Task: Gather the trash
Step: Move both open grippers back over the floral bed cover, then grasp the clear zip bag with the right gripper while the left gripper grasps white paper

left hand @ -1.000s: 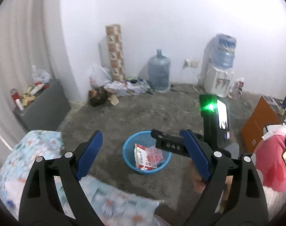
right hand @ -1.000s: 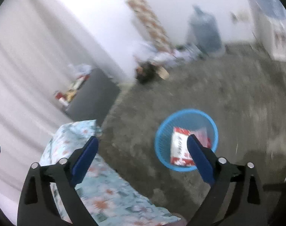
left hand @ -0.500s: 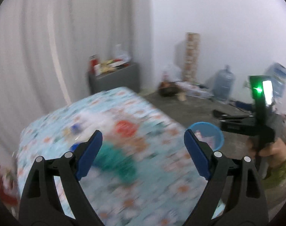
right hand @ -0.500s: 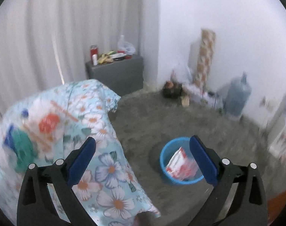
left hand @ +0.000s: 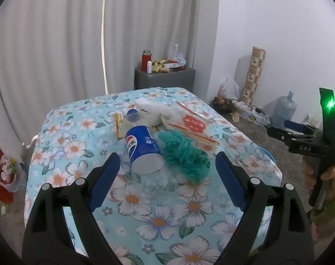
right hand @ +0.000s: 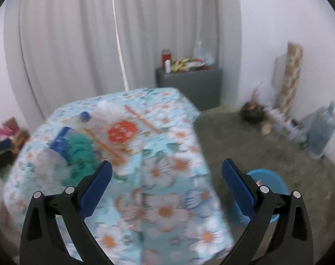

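Observation:
Trash lies on a table with a flowered blue cloth: a clear Pepsi bottle on its side, a teal mesh puff, crumpled white tissue and a clear bag with a red label. My left gripper is open and empty, just short of the bottle and puff. My right gripper is open and empty over the table's near corner; it also shows at the right of the left wrist view. The blue basket stands on the floor right of the table.
A grey cabinet with clutter stands by the white curtain. A patterned roll, bags and a water jug line the far wall. Red bags sit left of the table. The floor is grey carpet.
Both grippers have swung from the basket on the floor to the table. The trash on the cloth has come close in front of my left gripper. Both stay open.

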`<state>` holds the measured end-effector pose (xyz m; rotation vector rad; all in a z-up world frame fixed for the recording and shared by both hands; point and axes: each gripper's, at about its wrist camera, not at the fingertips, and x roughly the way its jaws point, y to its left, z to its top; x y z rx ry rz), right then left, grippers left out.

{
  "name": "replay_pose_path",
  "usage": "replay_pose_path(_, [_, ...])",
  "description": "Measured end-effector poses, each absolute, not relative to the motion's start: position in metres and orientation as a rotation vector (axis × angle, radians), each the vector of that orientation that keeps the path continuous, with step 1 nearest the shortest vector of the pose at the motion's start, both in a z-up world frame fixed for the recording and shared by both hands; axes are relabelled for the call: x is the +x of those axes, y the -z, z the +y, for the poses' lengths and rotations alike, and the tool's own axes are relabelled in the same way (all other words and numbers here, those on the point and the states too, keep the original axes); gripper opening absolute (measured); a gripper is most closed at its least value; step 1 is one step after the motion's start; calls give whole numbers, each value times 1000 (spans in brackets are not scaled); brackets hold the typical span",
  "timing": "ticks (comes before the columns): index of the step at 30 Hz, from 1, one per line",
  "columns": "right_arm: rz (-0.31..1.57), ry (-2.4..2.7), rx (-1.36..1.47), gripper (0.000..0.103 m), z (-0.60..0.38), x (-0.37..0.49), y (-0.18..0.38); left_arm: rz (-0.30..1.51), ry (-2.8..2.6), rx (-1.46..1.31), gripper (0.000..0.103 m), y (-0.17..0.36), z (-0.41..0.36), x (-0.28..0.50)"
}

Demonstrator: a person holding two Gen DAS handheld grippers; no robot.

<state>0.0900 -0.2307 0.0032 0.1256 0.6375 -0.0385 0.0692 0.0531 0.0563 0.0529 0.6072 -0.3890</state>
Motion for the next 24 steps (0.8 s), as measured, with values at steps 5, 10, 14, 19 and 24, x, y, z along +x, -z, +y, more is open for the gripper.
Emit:
replay_pose_path(5, [714,-85,288,97,-232,102,10,621,406,41,84,-41,51,78])
replay_pose_path(10, [767,-168,431,96,-235,121,26,643,407,53,84,-28,50,83])
replay_pose_path(14, [809,-227,526,95,-237,136,39,652,404,47,84,-22,51,85])
replay_pose_path(19, [844,-279,650,90,-245,158,51,640,422,27,84,-26,49,91])
replay_pose_path(24, [858,-321,768,88,-259,179,61,637,451,9,84,-34,42,107])
